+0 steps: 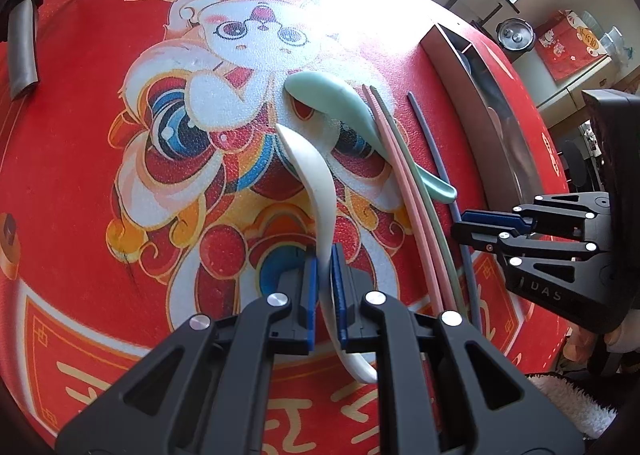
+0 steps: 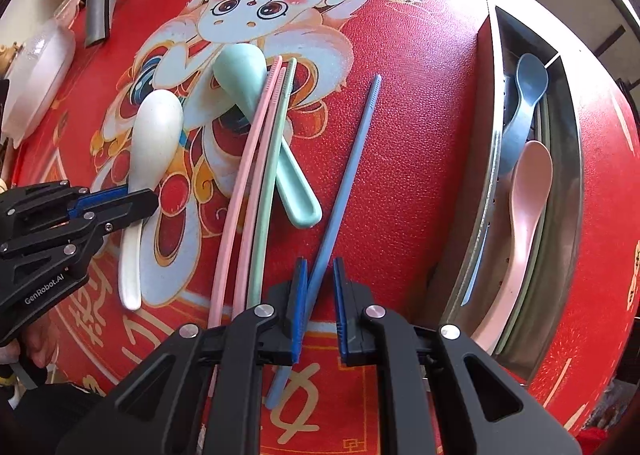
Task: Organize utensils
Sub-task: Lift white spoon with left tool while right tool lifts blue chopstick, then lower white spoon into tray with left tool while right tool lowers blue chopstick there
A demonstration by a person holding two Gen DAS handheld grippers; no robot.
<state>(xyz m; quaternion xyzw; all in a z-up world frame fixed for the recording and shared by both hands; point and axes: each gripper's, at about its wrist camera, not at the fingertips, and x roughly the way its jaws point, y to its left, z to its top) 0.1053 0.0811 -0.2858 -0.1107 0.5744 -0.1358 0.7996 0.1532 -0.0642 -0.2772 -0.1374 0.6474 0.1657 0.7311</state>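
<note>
Left wrist view: my left claw [image 1: 325,279] is clamped down on the handle of the white spoon [image 1: 310,171]. Its bowl points away from me over the red tabletop [image 1: 80,159], long axis running pretty much straight along the claw. The green spoon [image 1: 332,99] and the pink chopsticks [image 1: 404,183] lie just right of it, and the metal tray [image 1: 472,67] sits further right still, so the spoon has to travel that way.

Right wrist view: my right claw [image 2: 320,307] is closed nearly all the way around the blue chopstick [image 2: 344,183], which slants up and away between the pads. I'd call that a grip. The tray [image 2: 568,183], already holding a blue spoon [image 2: 524,95] and a pink spoon [image 2: 528,191], is just to the right. That makes this hand the nearer one.
</note>
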